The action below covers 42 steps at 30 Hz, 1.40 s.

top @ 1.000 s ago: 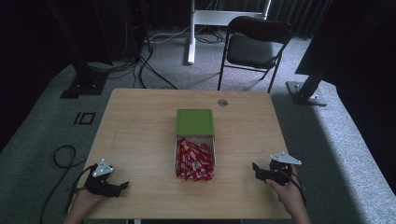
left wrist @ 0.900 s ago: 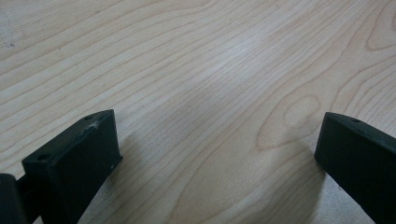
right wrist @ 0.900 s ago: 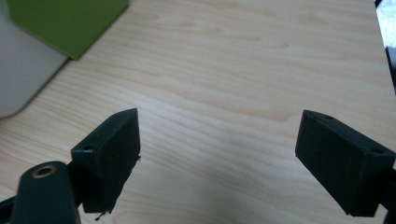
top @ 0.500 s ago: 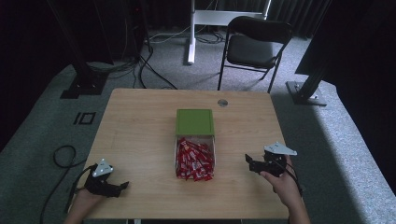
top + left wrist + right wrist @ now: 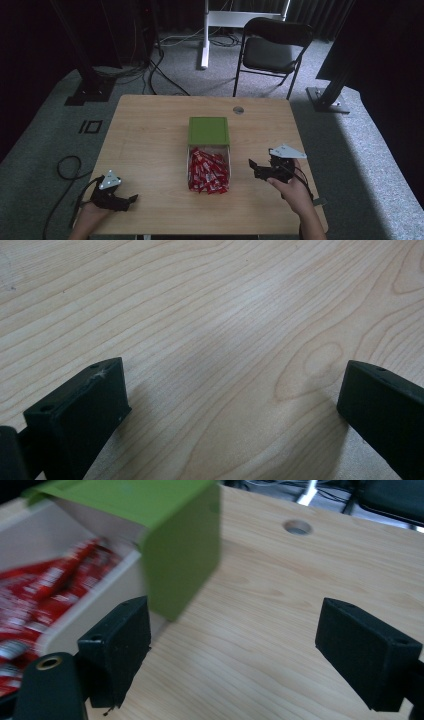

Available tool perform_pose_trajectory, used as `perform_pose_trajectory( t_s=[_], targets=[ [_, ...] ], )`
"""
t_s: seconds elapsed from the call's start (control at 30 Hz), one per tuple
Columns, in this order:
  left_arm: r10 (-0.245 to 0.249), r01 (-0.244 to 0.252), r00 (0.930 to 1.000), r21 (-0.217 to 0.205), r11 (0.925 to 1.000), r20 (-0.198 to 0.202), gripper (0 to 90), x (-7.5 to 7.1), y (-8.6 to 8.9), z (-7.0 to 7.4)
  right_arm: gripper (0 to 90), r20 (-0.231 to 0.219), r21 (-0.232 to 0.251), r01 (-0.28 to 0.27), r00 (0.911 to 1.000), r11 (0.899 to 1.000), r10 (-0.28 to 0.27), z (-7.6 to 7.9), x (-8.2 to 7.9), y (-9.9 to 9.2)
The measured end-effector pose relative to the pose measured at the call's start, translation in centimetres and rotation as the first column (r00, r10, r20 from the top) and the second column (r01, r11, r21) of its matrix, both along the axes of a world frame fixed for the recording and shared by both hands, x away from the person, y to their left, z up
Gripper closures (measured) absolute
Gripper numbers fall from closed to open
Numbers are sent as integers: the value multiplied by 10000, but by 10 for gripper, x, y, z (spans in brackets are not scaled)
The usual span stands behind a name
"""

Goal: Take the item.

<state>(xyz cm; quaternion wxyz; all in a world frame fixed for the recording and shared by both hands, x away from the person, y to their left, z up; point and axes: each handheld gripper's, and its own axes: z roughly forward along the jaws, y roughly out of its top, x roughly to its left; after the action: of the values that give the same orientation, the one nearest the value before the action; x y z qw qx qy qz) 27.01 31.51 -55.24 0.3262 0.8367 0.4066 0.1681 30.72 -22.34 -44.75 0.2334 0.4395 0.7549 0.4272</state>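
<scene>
A green box point(image 5: 208, 131) stands at the middle of the wooden table point(image 5: 150, 135). Its clear drawer point(image 5: 190, 156) is pulled out toward me and holds several red sachets point(image 5: 207, 172). My right gripper point(image 5: 253, 168) is open just right of the drawer, jaws pointing at it, with nothing between them. In the right gripper view the right gripper point(image 5: 235, 625) faces the green box point(image 5: 170, 535), with the red sachets point(image 5: 45, 595) at the left. My left gripper point(image 5: 131, 199) rests open at the front left; in the left gripper view the left gripper point(image 5: 235, 390) spans bare wood.
A round cable hole point(image 5: 238, 110) sits near the table's far edge, also seen as the hole point(image 5: 297, 527). A black folding chair point(image 5: 272, 47) stands behind the table. A cable point(image 5: 67, 167) loops on the floor at the left.
My right gripper has moved left and away from me, closing in on the drawer of sachets. The left gripper has stayed put.
</scene>
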Motion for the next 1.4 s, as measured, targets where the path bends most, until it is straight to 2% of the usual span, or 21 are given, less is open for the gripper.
perform_pose_trajectory(
  t_s=[0.13,0.23,0.27,0.63,0.8,1.0,1.27,1.4],
  targets=[
    [-2,2,10000,1,10000,0,7,0,0,0,145,88,151,-367,9993,9992,366,6,0,13],
    [-4,4,10000,5,10000,-1,7,0,0,0,145,162,87,-490,9987,9988,488,8,1,18],
    [1,-1,10000,0,10000,1,7,0,0,0,145,187,178,-689,9975,9975,685,10,2,26],
    [0,0,10000,-2,10000,3,7,0,0,0,146,281,318,-1392,9900,9897,1384,14,6,58],
    [-7,7,10000,8,10000,8,7,0,0,0,147,265,372,-1855,9825,9819,1846,13,8,79],
    [-1,1,10000,-1,10000,0,7,0,0,0,147,217,295,-2134,9769,9765,2128,12,9,94],
    [-4,4,10000,3,10000,4,7,0,0,0,147,23,70,-2714,9625,9624,2714,7,8,119],
    [-3,3,10000,-2,10000,1,7,0,0,0,147,-91,158,-2862,9581,9580,2864,6,9,128]
  ],
)
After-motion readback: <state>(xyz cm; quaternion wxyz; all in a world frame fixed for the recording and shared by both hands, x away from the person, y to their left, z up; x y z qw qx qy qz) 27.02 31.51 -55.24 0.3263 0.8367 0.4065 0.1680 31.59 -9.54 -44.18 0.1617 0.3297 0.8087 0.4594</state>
